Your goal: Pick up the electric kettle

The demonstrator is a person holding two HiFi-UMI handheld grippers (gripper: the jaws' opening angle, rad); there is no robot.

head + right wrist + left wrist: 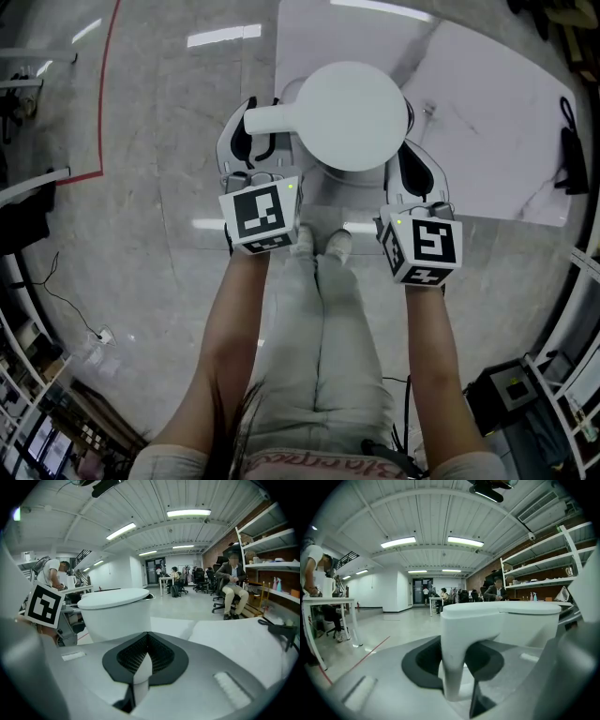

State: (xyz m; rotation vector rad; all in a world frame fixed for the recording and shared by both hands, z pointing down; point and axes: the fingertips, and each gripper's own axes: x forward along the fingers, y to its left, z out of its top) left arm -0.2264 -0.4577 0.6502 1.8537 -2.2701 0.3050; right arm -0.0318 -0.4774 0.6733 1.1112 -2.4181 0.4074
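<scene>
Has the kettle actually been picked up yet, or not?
Done: the left tongs are closed on the handle of the white kettle. In hand: that grip, while the right tongs sit shut beside the kettle, holding nothing. Left: the lift. Whether it has cleared the table can't be told.

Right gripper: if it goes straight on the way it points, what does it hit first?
Likely nothing close. The right gripper points past the white electric kettle, which stands left of its line, and out over the white table top. Depth beyond that is unclear.
</scene>
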